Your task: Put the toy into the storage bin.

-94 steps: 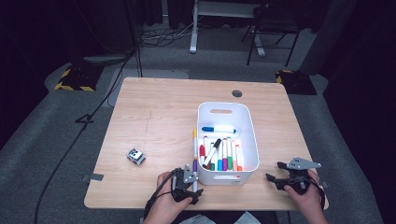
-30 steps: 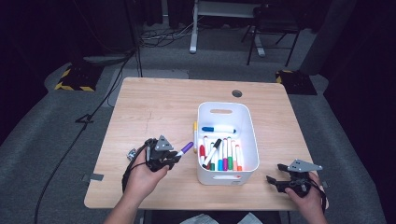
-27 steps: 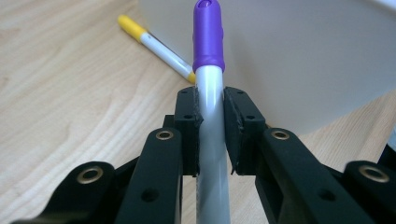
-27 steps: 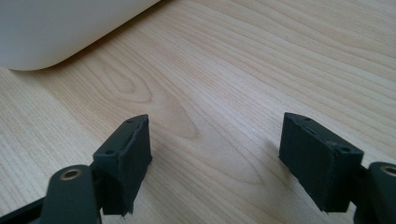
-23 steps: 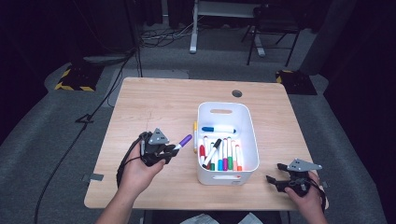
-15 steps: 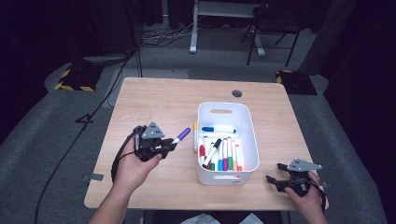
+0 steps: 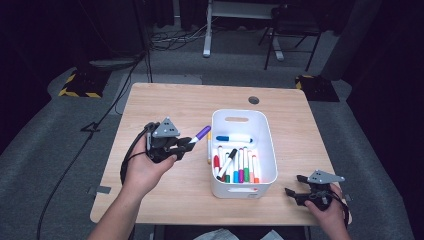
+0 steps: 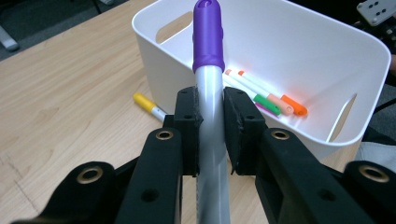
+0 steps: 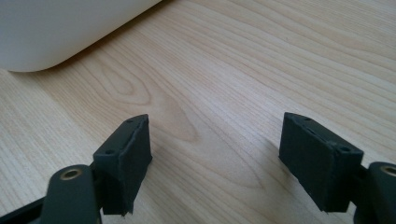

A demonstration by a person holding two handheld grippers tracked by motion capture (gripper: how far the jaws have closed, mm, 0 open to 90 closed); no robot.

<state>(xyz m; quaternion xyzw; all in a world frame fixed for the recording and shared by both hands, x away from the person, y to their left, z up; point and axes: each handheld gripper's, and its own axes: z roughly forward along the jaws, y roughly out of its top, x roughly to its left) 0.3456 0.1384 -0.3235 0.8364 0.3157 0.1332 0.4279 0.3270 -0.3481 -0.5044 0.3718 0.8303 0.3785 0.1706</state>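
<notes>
1. High view: two black two-jaw tools are in hand, the left tool (image 7: pixel 186 145) raised over the pale wooden worktop (image 7: pixel 170 107) and the right tool (image 7: pixel 295 186) low at the worktop's near right corner.
2. One white plastic bin with handle slots (image 7: pixel 268 150) stands on the worktop; it holds roughly ten markers, one blue-capped marker (image 7: pixel 234 138) lying crosswise and the rest side by side along the near end.
3. One yellow-capped marker (image 7: pixel 209 146) lies on the worktop just beside the bin's left wall.
4. One purple-capped marker with a silver-grey barrel (image 8: pixel 208 84) is clenched between the left tool's pads at mid-barrel; its cap points toward the bin and the marker hangs in the air, left of the bin's rim.
5. The left gripper view shows the cap's ribbed shape, plus an orange marker (image 8: pixel 280 100) and a green one (image 8: pixel 267 104) lying on the bin floor.
6. The right gripper view shows the right tool (image 9: pixel 217 154) released, jaws wide apart over bare wood, with the bin's rounded corner (image 9: pixel 51 32) beyond.
</notes>
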